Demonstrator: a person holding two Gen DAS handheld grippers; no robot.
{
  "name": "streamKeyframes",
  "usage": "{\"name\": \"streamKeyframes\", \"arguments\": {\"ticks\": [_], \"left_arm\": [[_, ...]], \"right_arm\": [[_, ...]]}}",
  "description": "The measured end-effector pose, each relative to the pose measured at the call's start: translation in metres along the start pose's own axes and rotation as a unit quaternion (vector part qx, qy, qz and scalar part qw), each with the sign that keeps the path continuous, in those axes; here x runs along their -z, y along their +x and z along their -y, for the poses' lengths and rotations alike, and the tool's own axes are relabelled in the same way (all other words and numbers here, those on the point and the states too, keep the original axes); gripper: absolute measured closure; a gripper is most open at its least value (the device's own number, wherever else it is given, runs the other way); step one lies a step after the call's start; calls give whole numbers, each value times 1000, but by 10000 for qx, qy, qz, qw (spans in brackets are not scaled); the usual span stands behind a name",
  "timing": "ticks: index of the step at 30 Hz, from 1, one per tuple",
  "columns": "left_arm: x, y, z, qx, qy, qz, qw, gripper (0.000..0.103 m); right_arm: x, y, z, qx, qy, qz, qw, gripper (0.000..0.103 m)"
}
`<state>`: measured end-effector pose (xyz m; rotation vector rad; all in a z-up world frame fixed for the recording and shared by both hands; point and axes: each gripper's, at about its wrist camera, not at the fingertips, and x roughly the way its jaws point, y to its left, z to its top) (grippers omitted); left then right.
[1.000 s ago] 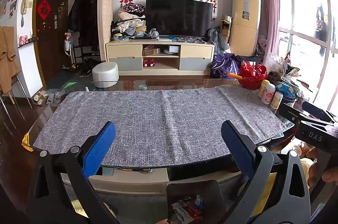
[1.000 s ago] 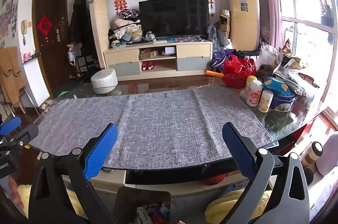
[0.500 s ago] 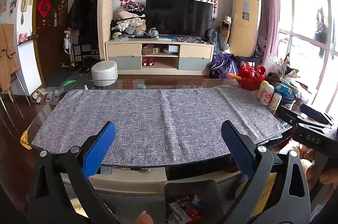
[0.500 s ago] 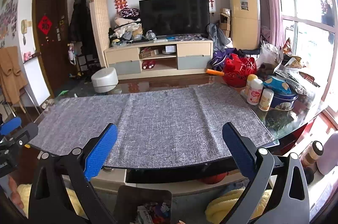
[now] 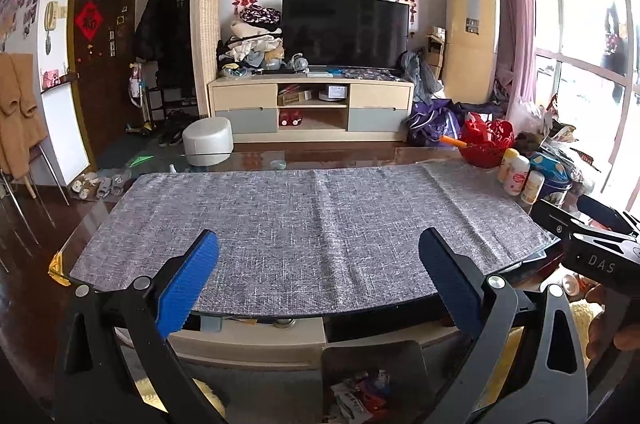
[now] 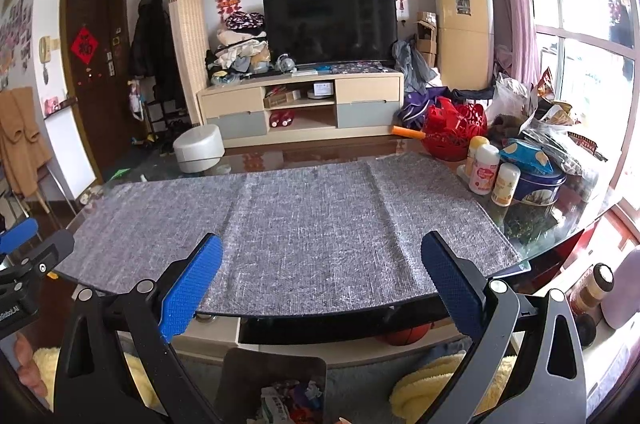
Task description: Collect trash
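Trash bin (image 5: 372,380) with wrappers sat on floor below and between left gripper (image 5: 320,280) fingers; also beneath right gripper (image 6: 322,282). Both grippers wide open, empty. Grey cloth (image 5: 304,220) on glass table (image 5: 344,157) lay ahead.

**Glass table under a grey cloth**

Ahead of both grippers, a glass table (image 6: 560,244) carries a grey woven cloth (image 6: 304,224) across most of its top. Off to the right stand three white bottles (image 6: 486,170), a blue tin (image 6: 538,184) and a red basket (image 6: 452,140).
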<state>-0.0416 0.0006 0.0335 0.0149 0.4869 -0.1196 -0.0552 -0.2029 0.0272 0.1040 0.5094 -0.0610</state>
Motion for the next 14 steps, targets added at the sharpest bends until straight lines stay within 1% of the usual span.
{"name": "streamKeyframes", "arguments": {"ticks": [5, 10, 14], "left_arm": [[-1, 0, -2, -39, -10, 25, 10000, 8], [-1, 2, -5, -179, -62, -19, 9998, 8], [-1, 4, -7, -93, -87, -106, 9999, 8]], "right_arm": [[1, 1, -1, -23, 17, -20, 10000, 3], [0, 0, -1, -43, 18, -26, 10000, 3], [0, 0, -1, -40, 21, -33, 10000, 3]]}}
